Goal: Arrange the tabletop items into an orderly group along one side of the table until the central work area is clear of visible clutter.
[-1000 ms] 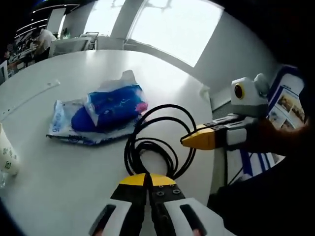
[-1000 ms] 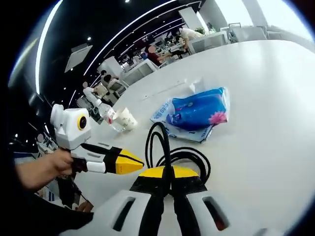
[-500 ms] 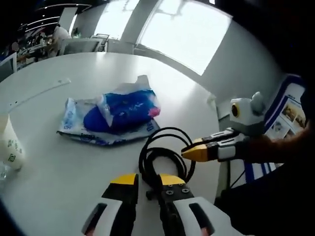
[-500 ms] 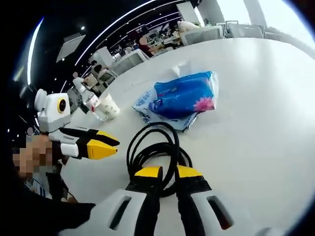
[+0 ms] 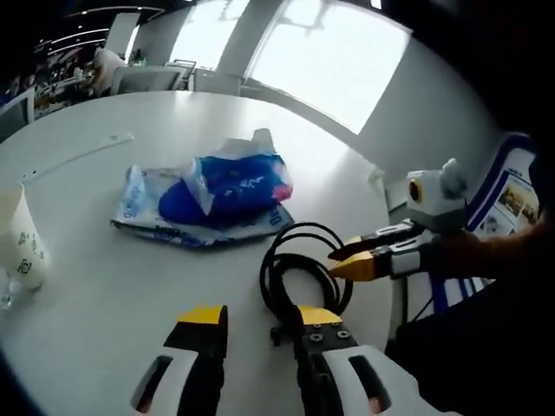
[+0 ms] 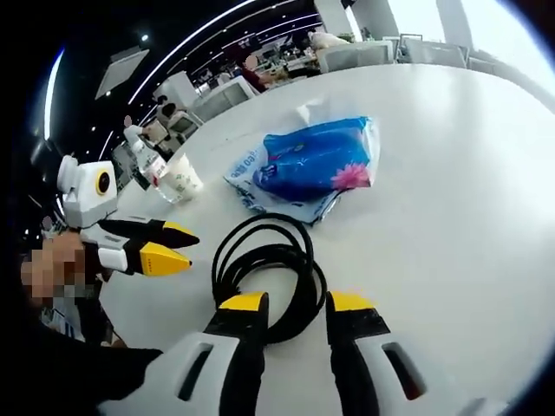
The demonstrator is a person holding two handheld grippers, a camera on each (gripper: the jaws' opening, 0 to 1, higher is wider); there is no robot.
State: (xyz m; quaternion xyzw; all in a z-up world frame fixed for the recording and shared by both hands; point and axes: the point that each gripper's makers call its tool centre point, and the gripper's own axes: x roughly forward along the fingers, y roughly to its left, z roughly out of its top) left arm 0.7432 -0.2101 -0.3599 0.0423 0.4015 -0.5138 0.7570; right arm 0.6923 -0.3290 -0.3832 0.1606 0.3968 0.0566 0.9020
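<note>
Both grippers' jaws spread wide, holding nothing. Black cable coil (image 6: 264,273) lies on white table (image 6: 451,208) just ahead of right gripper (image 6: 297,302); left gripper (image 5: 256,314) flanks it. Blue packet (image 5: 227,182) farther beyond.

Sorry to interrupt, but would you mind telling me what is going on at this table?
A person holding a gripper in each hand is tidying a round white table. Both the left gripper and the right gripper have their jaws open beside a coiled black cable, which lies loose on the tabletop near its edge. Further in lie blue plastic packets, with a paper cup off to one side.
</note>
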